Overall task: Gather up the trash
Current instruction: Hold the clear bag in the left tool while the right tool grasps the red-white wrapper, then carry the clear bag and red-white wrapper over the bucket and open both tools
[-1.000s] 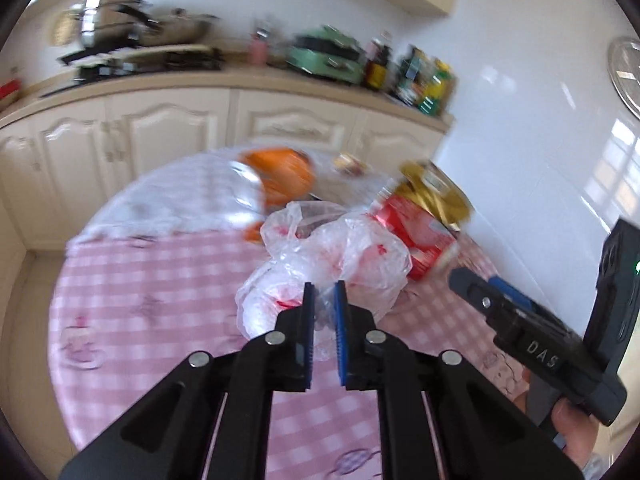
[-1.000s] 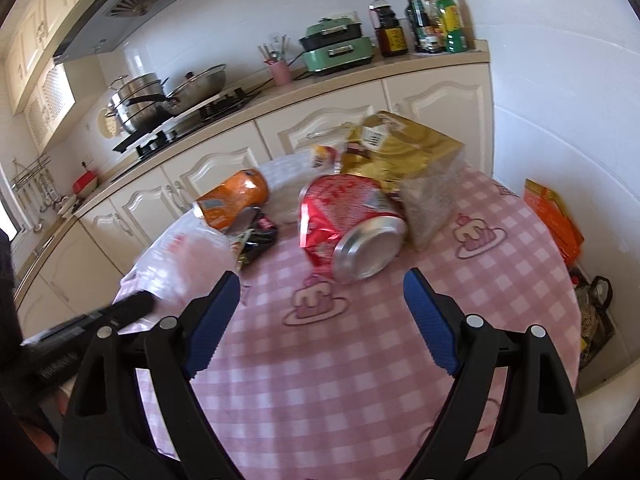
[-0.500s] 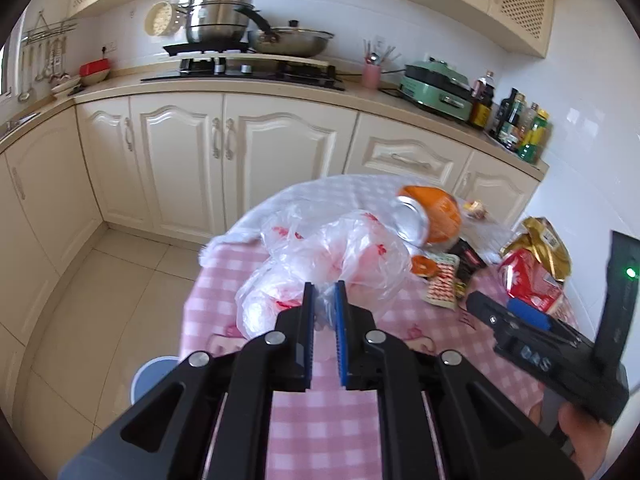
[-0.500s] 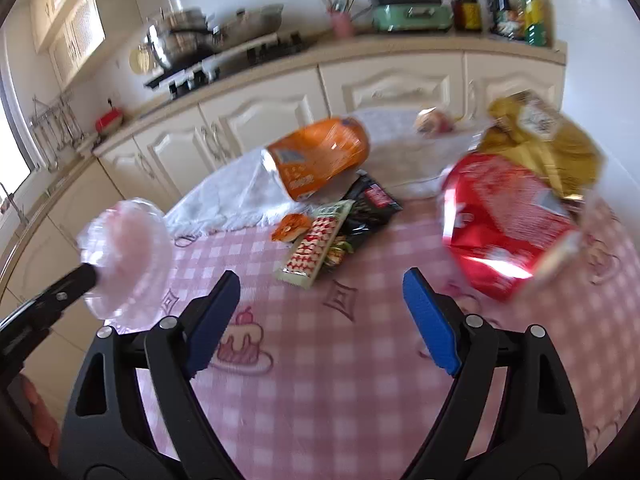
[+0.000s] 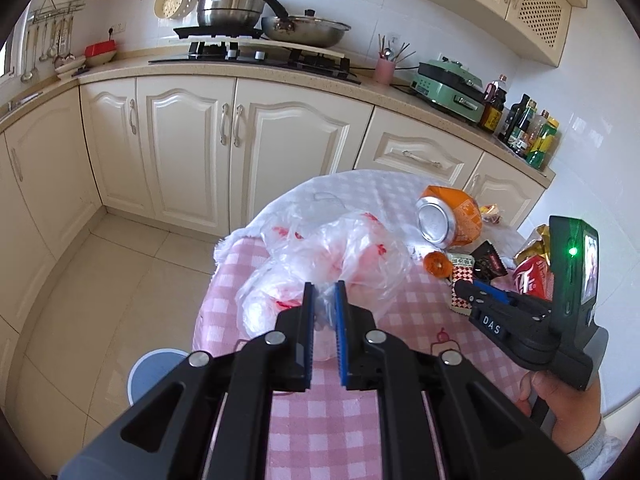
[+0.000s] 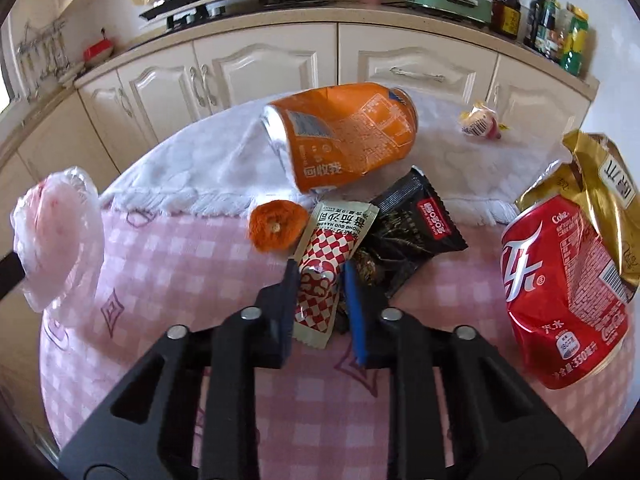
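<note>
A: Desk [image 6: 168,264], pink check cloth, white towel on the far half: what do you have on it?
B: You have the orange can [image 6: 344,136] on its side at the far middle, the red can [image 6: 560,300] near right, the gold bag [image 6: 600,184] behind it, and the black wrapper [image 6: 416,224] by the orange peel [image 6: 276,226].
A: And the plastic bag [image 5: 320,260]?
B: Your left gripper [image 5: 324,300] pinches it, fingers pressed on the film, at the desk's left edge.
A: What changed?
B: Your right gripper [image 6: 320,280] has just been closing; its fingers now bracket the checked sachet [image 6: 328,272], seemingly nipping it. Pickup looks begun; bagging comes next.
</note>
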A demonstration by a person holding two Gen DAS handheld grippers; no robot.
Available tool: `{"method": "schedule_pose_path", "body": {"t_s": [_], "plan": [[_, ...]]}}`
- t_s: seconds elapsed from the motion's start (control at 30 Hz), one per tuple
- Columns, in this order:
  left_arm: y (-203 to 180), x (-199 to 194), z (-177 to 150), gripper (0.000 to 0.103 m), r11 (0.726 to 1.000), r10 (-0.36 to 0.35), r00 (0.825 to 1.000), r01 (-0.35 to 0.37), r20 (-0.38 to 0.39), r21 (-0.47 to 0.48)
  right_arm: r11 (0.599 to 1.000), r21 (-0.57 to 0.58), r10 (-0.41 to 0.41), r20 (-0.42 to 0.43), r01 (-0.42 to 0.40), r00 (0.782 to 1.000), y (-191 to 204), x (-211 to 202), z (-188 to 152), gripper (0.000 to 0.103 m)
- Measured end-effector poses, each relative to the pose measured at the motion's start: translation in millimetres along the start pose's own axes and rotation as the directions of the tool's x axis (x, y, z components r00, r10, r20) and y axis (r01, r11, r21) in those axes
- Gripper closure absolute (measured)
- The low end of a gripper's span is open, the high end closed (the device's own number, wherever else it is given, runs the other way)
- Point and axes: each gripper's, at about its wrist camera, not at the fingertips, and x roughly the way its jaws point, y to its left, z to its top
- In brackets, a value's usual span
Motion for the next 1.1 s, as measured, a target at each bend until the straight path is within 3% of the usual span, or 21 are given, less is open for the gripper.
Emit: {"method": "schedule_pose_path", "body": {"t_s": [0.17,0.53,0.77,1.1], "plan": [[2.8,-11.4,-0.7,0.094,1.0,-0.025,1.0,0.025,0.007,-0.004,0.999,0.028,0.033,0.007,-0.033,0.999,-7.4,-15.5,-12.5,0.097],[17.2,-60.7,-11.8,0.094,0.996,-0.082,0.995,0.083,0.058,-0.019,0.989,0.03,0.138,0.119,-0.142,0.983,16.2,-98.4,-40.0,0.098],[58.3,-92.8,-17.6,0.094,0.997,-0.045,0.995,0.05,0.086,-0.051,0.967,-0.074,0.25,0.121,-0.243,0.961,90.1,-121.4,-41.5,0.098],[156.3,-119.6,-30.7,0.094,0.986,0.078,0.994,-0.066,0.07,-0.153,0.878,-0.235,0.437,0.037,-0.417,0.899,236.2,-114.0,-45.9,0.098]]}}
